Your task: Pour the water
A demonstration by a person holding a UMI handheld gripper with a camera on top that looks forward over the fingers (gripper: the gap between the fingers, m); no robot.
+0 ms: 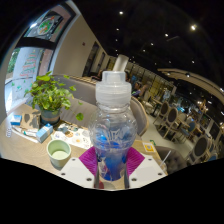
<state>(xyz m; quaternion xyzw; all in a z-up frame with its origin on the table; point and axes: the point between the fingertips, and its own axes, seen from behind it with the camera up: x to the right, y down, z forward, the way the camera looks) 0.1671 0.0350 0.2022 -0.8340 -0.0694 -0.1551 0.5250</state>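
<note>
we had the bottle (pixel 112 125) upright between the fingers, its lower part set against the pink pads (pixel 97 160) on both sides, so we judged the gripper (pixel 112 168) closed on it and holding it. the white cap (pixel 113 77) was on, and the bottle's body looked clear with a blue label low down; how much water it held we could not tell. whether the bottle stood on the table (pixel 150 168) or was lifted just off it was hidden by the fingers.

the cup (pixel 59 152) sat on the table just beside the bottle, upright, pale green inside, and apart from the bottle. we could not see whether any water lay in it. beyond the cup stood a plant (pixel 50 95) in a pot, and farther off the room ran back with chairs (pixel 175 112) and ceiling lights.

by our reading the task had barely begun: the bottle was gripped, but it had not been tilted and nothing was being poured. with the cap on, that would need dealing with first; after that the bottle had yet to be carried over the cup and tipped
</note>
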